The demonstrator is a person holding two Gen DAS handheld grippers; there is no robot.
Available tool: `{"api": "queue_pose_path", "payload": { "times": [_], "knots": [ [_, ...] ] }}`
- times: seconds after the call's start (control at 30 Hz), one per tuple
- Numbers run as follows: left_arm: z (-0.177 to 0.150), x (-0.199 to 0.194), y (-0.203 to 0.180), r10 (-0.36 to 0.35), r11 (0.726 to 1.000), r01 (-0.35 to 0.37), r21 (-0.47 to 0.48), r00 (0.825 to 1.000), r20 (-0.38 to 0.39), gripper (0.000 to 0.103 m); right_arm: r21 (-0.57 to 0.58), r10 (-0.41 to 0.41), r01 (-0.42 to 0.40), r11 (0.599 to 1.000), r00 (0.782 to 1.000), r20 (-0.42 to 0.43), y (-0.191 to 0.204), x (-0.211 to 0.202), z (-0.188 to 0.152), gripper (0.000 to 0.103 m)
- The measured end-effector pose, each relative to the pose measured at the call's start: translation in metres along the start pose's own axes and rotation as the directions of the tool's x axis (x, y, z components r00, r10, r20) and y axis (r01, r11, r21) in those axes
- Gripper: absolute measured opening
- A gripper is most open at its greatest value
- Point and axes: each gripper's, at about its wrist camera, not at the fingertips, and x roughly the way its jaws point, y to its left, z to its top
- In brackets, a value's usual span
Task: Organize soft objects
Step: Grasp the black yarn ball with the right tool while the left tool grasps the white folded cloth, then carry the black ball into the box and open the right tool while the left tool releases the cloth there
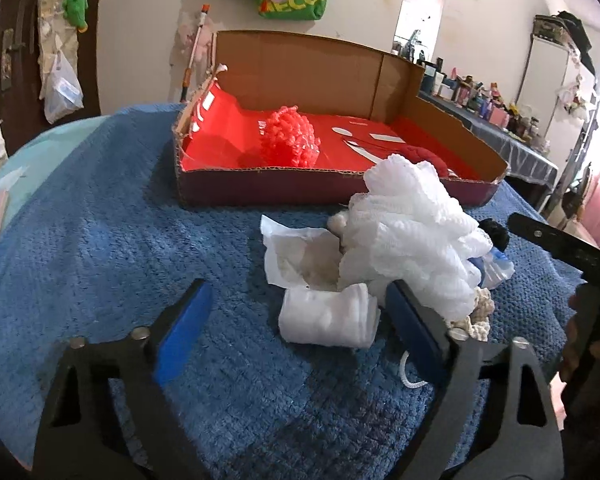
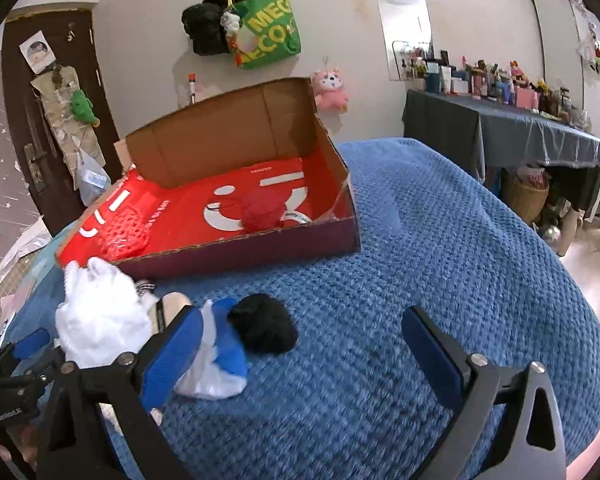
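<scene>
A cardboard box with a red lining stands on the blue blanket; it also shows in the right wrist view. In it lie a red mesh puff and a dark red ball. In front of the box is a pile: a white mesh puff, a white rolled cloth, a black soft ball and a blue and white item. My left gripper is open just before the rolled cloth. My right gripper is open beside the black ball, holding nothing.
The blue blanket covers the surface. A side table crowded with bottles stands at the right. A green bag and a pink plush hang on the wall. A dark door is at the left.
</scene>
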Motion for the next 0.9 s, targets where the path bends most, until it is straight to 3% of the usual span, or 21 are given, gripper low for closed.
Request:
{"api": "queue_pose_path", "payload": {
  "times": [0.13, 0.3, 0.37, 0.43, 0.9],
  "knots": [
    [-0.001, 0.004, -0.003, -0.044, 0.999, 0.044, 0.01, 0.999, -0.022, 0.069, -0.011, 0.013, -0.014, 1.0, 0.998, -0.059, 0.001, 0.014, 0.004, 0.087],
    [-0.006, 0.012, -0.003, -0.126, 0.992, 0.126, -0.011, 0.989, -0.071, 0.038, -0.005, 0.057, -0.058, 0.998, 0.99, -0.127, 0.002, 0.031, 0.004, 0.068],
    [-0.007, 0.012, -0.004, -0.139, 0.99, 0.138, -0.011, 0.988, -0.07, 0.033, 0.017, 0.118, -0.117, 0.993, 0.981, -0.156, 0.001, 0.037, 0.003, 0.045],
    [-0.006, 0.01, -0.005, -0.148, 0.989, 0.148, -0.013, 0.987, -0.06, 0.031, 0.029, 0.169, -0.167, 0.986, 0.973, -0.156, 0.0, 0.036, 0.003, 0.032],
    [0.01, -0.017, -0.004, -0.146, 0.989, 0.146, 0.007, 0.989, 0.03, 0.031, -0.002, 0.214, -0.214, 0.977, 0.976, -0.04, 0.006, -0.015, 0.015, 0.031]
  ]
}}
